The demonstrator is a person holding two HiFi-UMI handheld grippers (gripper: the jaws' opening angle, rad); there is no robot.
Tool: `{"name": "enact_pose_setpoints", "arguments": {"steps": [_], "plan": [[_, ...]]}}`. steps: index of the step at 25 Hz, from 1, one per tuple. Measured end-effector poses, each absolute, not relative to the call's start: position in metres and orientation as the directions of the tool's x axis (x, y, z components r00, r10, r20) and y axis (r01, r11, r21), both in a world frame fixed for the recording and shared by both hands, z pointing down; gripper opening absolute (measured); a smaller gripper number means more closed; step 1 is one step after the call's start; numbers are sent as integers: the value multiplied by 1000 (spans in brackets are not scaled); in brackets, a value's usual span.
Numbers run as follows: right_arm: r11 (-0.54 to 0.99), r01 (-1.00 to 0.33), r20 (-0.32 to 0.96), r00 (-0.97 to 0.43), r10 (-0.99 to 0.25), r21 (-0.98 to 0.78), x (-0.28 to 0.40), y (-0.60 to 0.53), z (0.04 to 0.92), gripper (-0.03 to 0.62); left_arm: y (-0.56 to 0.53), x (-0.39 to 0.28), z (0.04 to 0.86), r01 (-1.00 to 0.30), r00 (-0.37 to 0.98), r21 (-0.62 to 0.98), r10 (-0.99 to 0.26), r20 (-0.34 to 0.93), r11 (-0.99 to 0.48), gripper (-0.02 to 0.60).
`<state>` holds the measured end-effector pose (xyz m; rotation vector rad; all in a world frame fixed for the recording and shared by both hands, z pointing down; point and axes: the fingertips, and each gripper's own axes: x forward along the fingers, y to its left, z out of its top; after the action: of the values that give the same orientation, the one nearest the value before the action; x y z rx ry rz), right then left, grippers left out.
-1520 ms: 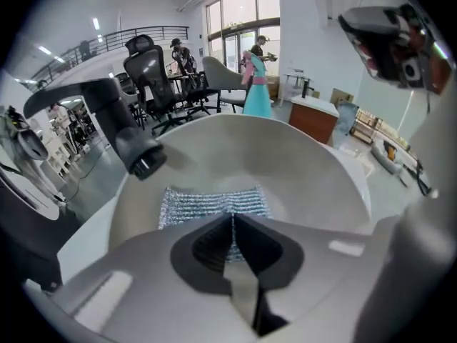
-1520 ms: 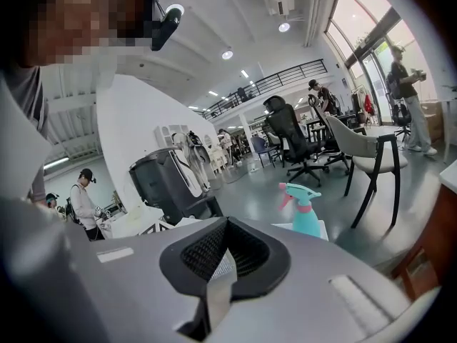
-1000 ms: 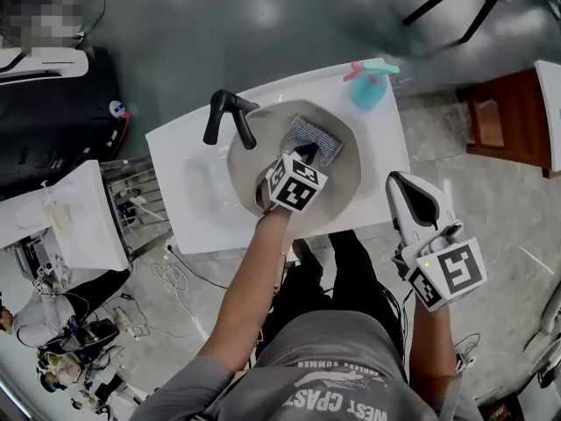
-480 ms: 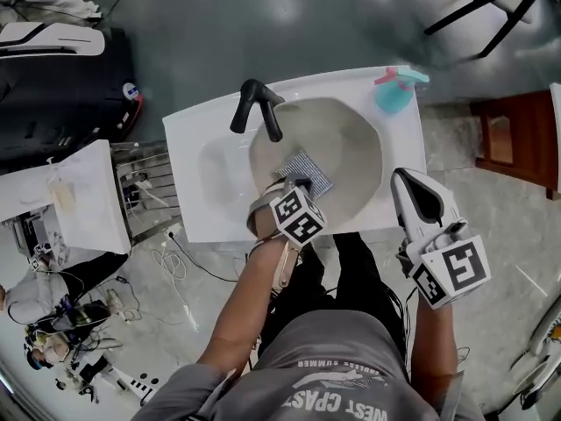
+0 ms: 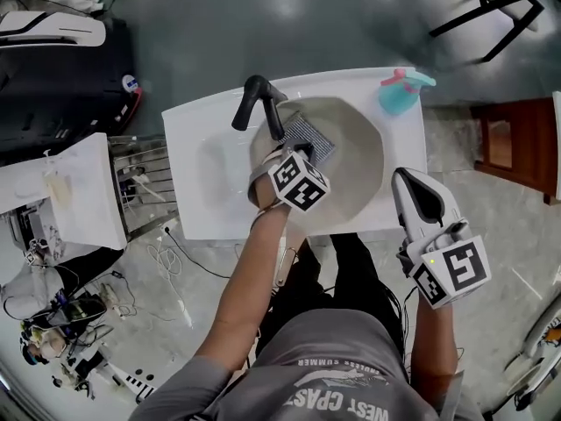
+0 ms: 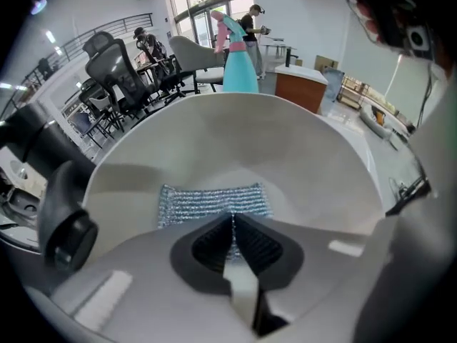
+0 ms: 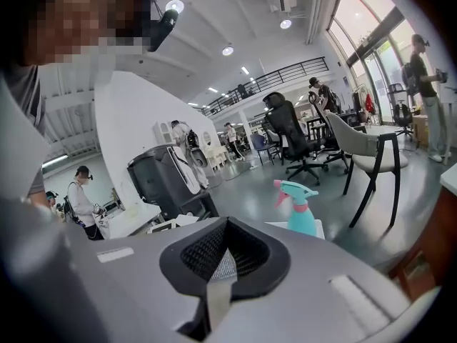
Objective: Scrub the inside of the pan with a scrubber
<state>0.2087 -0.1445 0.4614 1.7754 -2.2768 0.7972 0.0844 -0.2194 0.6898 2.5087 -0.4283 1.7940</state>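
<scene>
A beige pan (image 5: pixel 355 169) with a black handle (image 5: pixel 254 102) sits on the white table (image 5: pixel 202 165). A silver mesh scrubber (image 5: pixel 309 133) lies flat on the pan's inside at its far left, close to the handle. My left gripper (image 5: pixel 302 151) reaches into the pan and is shut on the scrubber's near edge. In the left gripper view the scrubber (image 6: pixel 213 202) spreads out ahead of the closed gripper (image 6: pixel 232 229) on the pan's floor (image 6: pixel 300 156). My right gripper (image 5: pixel 406 179) hangs off the table's near right edge, shut and empty.
A teal spray bottle with a pink trigger (image 5: pixel 399 90) stands at the table's far right corner, also seen as the spray bottle (image 7: pixel 300 206). A brown cabinet (image 5: pixel 513 143) is to the right, and a black case (image 5: pixel 61 77) and a white stand (image 5: pixel 66 204) to the left.
The left gripper dragged the scrubber to the pan's near side, then pushed it back to the far side by the handle. The right gripper stayed put.
</scene>
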Motion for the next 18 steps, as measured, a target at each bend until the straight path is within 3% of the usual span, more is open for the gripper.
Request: {"name": "enact_pose_setpoints", "arguments": {"steps": [9, 14, 18], "plan": [[63, -949, 439, -201, -876, -309, 251, -117, 467, 2, -183, 146, 701, -158, 381, -19, -78, 921, -987, 12], [43, -950, 435, -181, -882, -308, 252, -110, 464, 2, -141, 129, 712, -92, 347, 54, 19, 938, -994, 12], [57, -950, 422, -190, -887, -308, 238, -111, 453, 2, -121, 106, 703, -81, 347, 53, 22, 938, -995, 11]]}}
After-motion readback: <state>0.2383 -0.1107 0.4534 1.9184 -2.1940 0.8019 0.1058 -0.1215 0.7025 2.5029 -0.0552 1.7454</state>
